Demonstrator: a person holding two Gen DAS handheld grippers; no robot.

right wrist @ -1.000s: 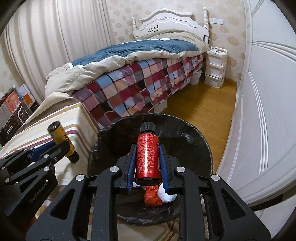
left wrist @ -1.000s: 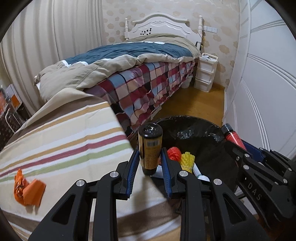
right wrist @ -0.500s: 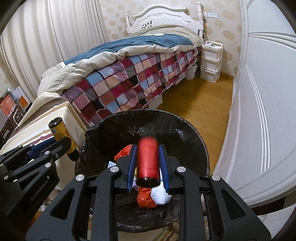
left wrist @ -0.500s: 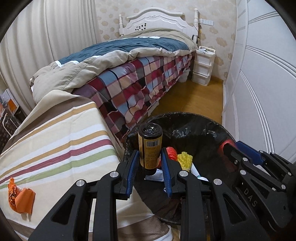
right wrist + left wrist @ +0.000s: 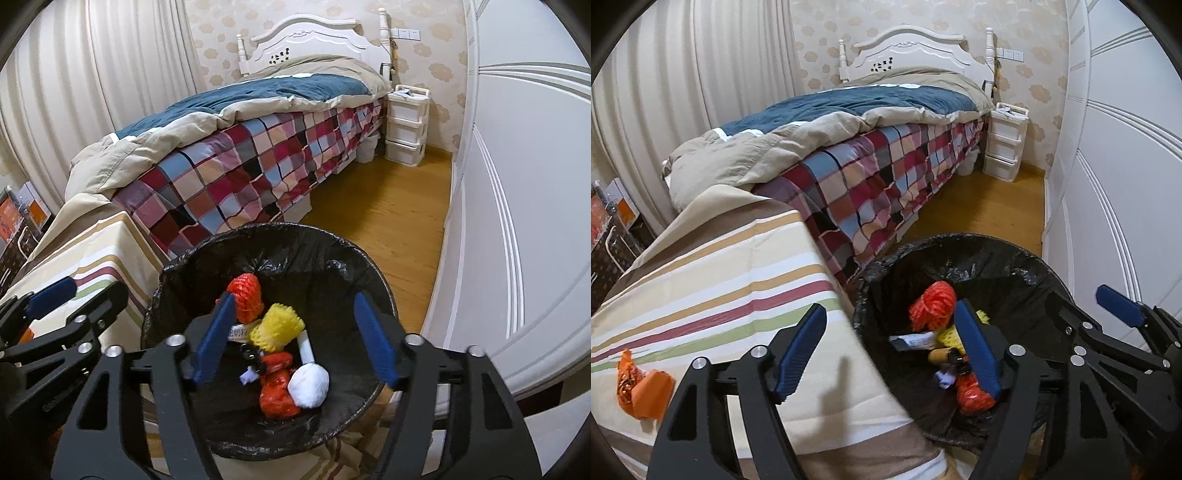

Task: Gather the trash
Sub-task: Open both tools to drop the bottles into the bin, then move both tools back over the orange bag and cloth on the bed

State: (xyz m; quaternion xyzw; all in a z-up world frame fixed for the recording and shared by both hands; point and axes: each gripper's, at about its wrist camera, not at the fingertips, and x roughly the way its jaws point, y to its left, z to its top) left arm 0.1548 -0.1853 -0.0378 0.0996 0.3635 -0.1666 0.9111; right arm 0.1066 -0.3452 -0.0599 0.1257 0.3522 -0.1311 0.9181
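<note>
Your striped cloth-covered table (image 5: 713,273) stands just left of the black-lined trash bin (image 5: 993,254). Both the left gripper (image 5: 890,350) and right gripper (image 5: 295,339) are opening, nothing between their jaws, over the bin. The remaining orange wrapper (image 5: 642,387) lies near the table's front-left edge, long axis roughly crosswise, left of your left gripper, the nearer one.

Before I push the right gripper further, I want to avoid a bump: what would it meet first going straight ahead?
The right gripper, jaws opening with nothing between them, points into the black-lined trash bin. It would likely first meet the yellow foam net atop the pile, though depth is unclear.
</note>
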